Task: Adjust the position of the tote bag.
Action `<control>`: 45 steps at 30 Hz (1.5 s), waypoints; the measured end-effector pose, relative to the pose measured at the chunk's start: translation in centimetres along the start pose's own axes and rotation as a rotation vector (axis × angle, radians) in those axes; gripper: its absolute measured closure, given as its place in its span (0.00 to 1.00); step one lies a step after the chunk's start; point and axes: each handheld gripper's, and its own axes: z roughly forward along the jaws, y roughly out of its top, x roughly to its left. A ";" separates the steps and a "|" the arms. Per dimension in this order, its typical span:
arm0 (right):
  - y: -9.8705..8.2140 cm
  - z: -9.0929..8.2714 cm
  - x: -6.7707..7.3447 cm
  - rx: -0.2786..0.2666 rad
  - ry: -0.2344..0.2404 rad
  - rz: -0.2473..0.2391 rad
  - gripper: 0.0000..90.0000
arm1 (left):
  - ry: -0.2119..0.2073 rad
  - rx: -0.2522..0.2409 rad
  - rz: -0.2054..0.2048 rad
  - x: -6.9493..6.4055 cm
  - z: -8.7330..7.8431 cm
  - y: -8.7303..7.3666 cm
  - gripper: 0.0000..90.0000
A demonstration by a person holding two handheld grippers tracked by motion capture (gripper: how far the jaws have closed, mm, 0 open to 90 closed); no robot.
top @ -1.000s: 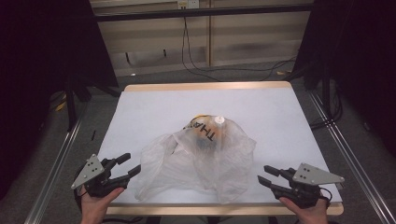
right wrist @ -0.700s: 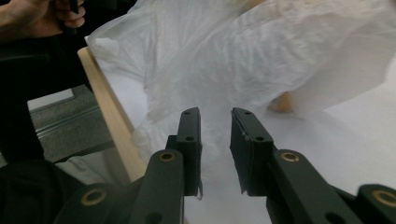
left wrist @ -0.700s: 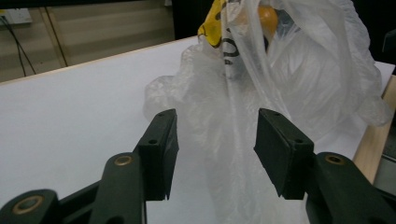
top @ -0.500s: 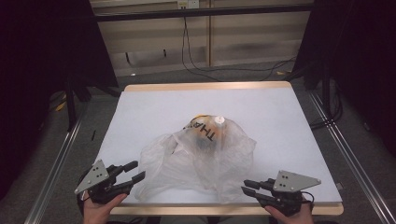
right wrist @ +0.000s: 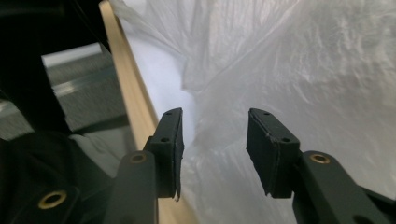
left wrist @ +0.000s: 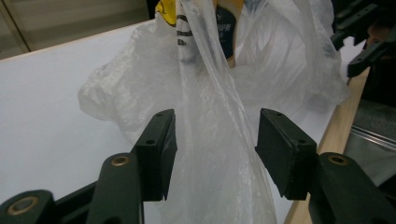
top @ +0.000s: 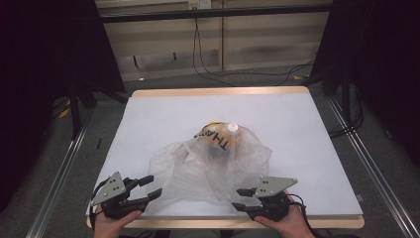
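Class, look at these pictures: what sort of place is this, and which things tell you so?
Probably a lab or recording workroom, not a home: a bare white-topped table with a wooden edge, loose cables trailing on the floor, and dark curtains hung at both sides.

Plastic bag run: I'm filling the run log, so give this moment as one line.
plastic bag: crumpled on table | left hand-held gripper: open at bag | right hand-held gripper: open, opening

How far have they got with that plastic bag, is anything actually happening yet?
Early on. Already done: the plastic bag lies on the table with goods inside it. In hand: the left gripper and right gripper sit at its near edge, jaws apart, film between them but not pinched. Left, probably: gripping the bag and handling it.
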 end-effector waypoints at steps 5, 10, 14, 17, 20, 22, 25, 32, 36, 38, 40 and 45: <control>-0.4 0.8 -0.9 0.001 0.006 0.015 0.62 | -0.007 0.032 0.011 0.3 0.5 -0.3 0.56; -1.4 2.3 -1.0 0.064 0.001 0.013 0.61 | -0.007 0.093 0.018 0.1 1.2 -0.8 0.57; -1.9 3.2 -1.1 0.104 -0.002 0.006 0.64 | -0.001 0.103 0.025 0.2 1.3 -0.9 0.57; -2.1 3.6 -1.1 0.115 -0.004 0.009 0.67 | 0.007 0.109 0.010 0.4 1.3 -1.2 0.56; -2.2 3.8 -1.1 0.126 -0.021 0.005 0.73 | 0.019 0.131 0.018 0.5 1.2 -1.4 0.56; -2.2 3.8 -1.3 0.126 -0.029 0.012 0.79 | 0.018 0.130 0.020 0.5 1.2 -1.4 0.54; -2.2 3.7 -1.4 0.132 -0.033 0.025 0.91 | 0.015 0.146 0.027 0.3 1.4 -1.5 0.53; -2.1 3.5 -1.8 0.127 -0.015 0.026 0.99 | 0.018 0.202 0.012 0.5 1.8 -1.7 0.61; -1.8 2.7 -2.0 0.079 -0.001 0.036 1.00 | -0.020 0.186 -0.011 0.8 1.6 -1.7 0.83; -1.7 2.4 -2.0 0.060 0.004 0.039 1.00 | -0.059 0.170 -0.015 0.7 1.5 -1.6 0.95; -1.6 2.0 -2.1 0.045 0.013 0.036 1.00 | -0.077 0.164 0.008 0.5 1.5 -1.5 0.98; -1.3 1.2 -2.2 0.012 0.032 0.034 1.00 | -0.083 0.144 0.014 0.4 1.5 -1.3 0.99</control>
